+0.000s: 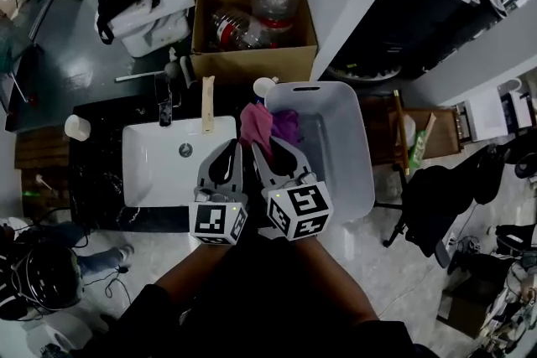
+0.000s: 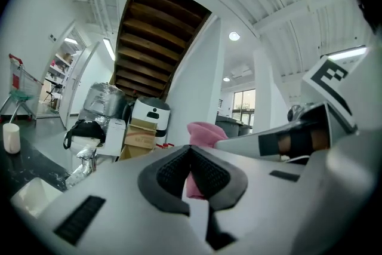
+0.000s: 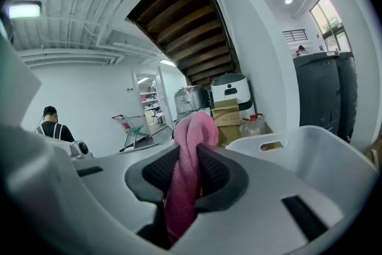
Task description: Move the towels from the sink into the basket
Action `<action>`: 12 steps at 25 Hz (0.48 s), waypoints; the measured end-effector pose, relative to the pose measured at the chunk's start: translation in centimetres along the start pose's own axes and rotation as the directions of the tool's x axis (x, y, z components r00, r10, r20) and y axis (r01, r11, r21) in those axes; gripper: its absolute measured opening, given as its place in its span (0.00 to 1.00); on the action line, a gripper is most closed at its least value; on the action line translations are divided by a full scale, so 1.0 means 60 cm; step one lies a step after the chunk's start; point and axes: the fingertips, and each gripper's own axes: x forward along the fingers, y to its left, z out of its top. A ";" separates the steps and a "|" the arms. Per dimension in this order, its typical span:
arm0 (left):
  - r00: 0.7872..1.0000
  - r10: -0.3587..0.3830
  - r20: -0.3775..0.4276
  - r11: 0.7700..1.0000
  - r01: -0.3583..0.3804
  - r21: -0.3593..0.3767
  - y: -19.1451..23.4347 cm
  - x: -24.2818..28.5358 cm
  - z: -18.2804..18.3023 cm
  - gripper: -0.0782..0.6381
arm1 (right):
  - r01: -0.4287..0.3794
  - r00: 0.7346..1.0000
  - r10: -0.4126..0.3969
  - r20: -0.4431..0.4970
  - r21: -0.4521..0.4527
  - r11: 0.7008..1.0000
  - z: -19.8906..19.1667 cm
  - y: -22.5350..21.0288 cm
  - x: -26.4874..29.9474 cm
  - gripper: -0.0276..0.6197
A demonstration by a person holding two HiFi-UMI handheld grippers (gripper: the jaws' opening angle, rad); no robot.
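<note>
The right gripper [image 3: 186, 167] is clenched on a pink towel [image 3: 192, 134], which it holds just above the left rim of the white basket [image 1: 352, 138]. The left gripper [image 2: 190, 155] is closed too, with pink cloth between its pads. A purple towel [image 1: 288, 126] lies inside the basket. The white sink [image 1: 159, 168] stands left of the basket.

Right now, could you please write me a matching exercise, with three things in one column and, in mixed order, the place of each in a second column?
Things:
1. pink towel
2. purple towel
3. plastic bottles

Places:
A. inside the cardboard box
B. clamped in the right gripper
C. lying in the basket

Pairs: 1-B, 2-C, 3-A
</note>
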 end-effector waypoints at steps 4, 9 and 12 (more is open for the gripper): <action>0.999 -0.027 -0.027 1.000 0.027 0.008 -0.032 0.014 -0.003 0.11 | -0.019 1.000 0.019 0.010 0.026 0.999 0.006 -0.029 -0.015 0.19; 0.998 0.070 -0.006 0.996 -0.070 0.058 -0.047 0.015 0.010 0.11 | -0.046 0.999 0.045 0.029 0.040 0.998 0.022 -0.084 -0.040 0.19; 0.992 0.127 -0.001 0.991 -0.126 0.051 -0.061 0.020 0.017 0.11 | -0.056 0.998 0.056 0.015 0.043 0.997 0.020 -0.129 -0.055 0.19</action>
